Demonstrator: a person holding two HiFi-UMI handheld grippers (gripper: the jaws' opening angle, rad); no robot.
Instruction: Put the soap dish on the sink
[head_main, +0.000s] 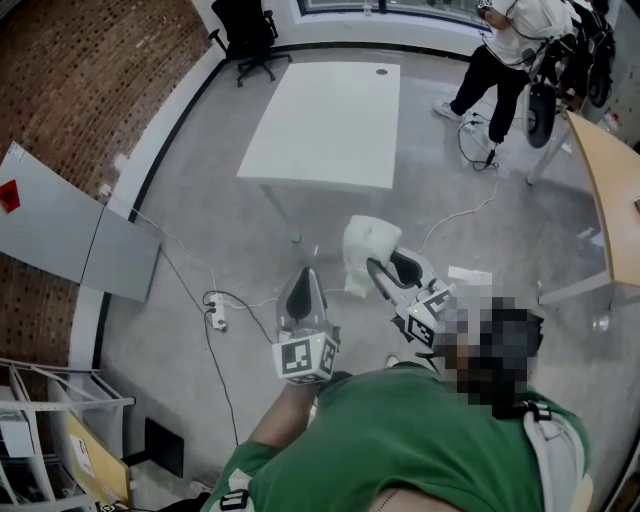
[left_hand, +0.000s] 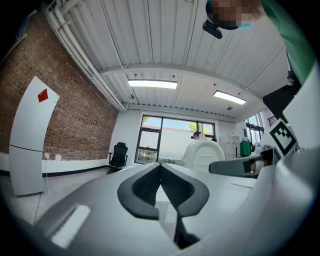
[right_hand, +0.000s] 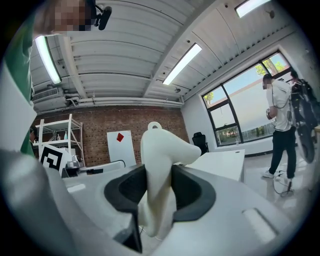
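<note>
Soap dish (right_hand: 162, 147) is clamped edge-on btwn the pads of the right gripper (head_main: 386, 268), held in mid-air above the floor. Left gripper (left_hand: 161, 170) is closed w/ nothing in it. The dish is judged light, stiff, smooth, prob. slippery and breakable, so a deeper rim hold is advised. No sink is seen. A white table (head_main: 325, 125), floor cables (head_main: 215, 305) and a person (head_main: 505, 55) lie ahead.

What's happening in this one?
A person in a green top stands in an open room with a gripper in each hand. The right gripper has its fingers clamped on the white soap dish; the left gripper is shut and empty. No sink is in view, only a white table ahead.
</note>
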